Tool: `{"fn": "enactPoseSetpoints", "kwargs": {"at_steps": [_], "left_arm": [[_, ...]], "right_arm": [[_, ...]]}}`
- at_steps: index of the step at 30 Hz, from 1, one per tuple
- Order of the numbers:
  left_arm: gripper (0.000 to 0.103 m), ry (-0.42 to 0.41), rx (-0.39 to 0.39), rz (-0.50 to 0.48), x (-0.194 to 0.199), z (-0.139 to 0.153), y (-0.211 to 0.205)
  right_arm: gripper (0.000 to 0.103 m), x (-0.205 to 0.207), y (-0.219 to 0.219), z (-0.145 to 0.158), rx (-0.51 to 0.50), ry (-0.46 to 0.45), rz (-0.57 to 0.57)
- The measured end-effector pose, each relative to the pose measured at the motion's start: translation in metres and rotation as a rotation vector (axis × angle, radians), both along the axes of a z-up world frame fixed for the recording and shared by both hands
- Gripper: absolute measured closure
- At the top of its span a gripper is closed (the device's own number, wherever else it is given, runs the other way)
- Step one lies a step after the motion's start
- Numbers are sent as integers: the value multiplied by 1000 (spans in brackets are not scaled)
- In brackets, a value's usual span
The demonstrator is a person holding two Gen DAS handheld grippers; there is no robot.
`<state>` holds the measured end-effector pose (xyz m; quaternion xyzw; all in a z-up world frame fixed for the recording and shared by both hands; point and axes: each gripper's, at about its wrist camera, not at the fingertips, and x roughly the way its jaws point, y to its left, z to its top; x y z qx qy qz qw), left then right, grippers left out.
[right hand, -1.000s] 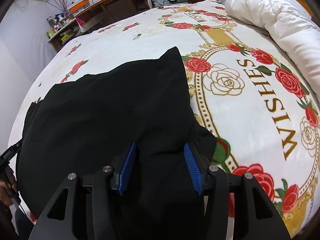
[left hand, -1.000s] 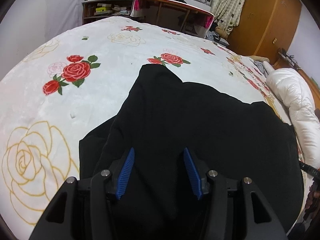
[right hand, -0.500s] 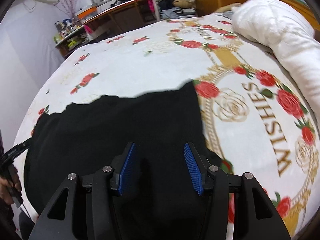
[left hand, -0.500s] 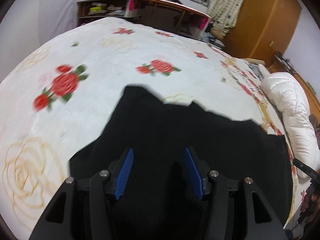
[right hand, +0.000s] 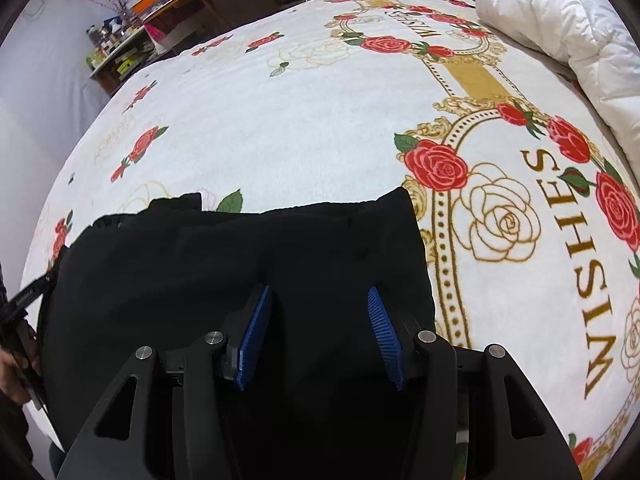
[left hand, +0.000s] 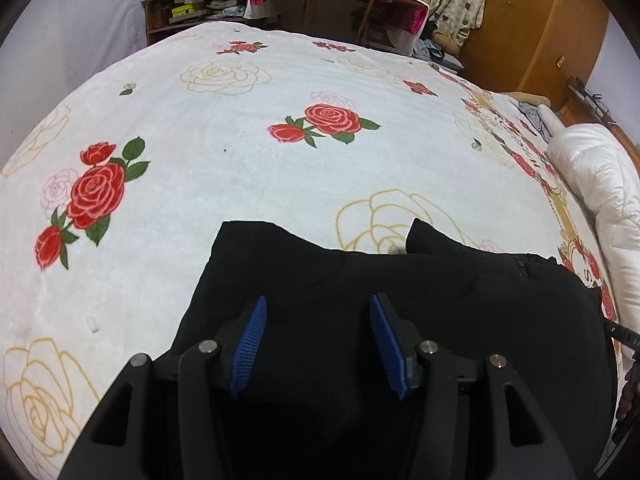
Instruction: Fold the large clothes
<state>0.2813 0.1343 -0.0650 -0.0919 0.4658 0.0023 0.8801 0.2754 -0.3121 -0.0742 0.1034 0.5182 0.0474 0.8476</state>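
A: Black cloth, soft and matte — the garment (left hand: 400,320) lies at the near edge of the bed (left hand: 240,160), bunched into a wide band on the rose-print blanket (right hand: 280,120).

B: Grippers?

A: Left gripper (left hand: 318,340) hovers over the left half, blue pads spread apart, nothing between them. Right gripper (right hand: 316,332) the same over the right half, pads apart, no cloth pinched.

B: Why one on each side?

A: Likely so the two far corners can be caught together and the fold kept square. White quilt (right hand: 560,20) sits well apart at the head end, out of the way.
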Motion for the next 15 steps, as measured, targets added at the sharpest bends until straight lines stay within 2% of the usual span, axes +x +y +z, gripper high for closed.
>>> {"fn": "enactPoseSetpoints", "kwargs": {"at_steps": [5, 15], "left_arm": [[47, -39, -22, 7, -28, 19, 1], [47, -143, -32, -41, -136, 64, -31]], "right_arm": [[52, -22, 2, 22, 13, -60, -28], [52, -127, 34, 72, 18, -185, 29]]}}
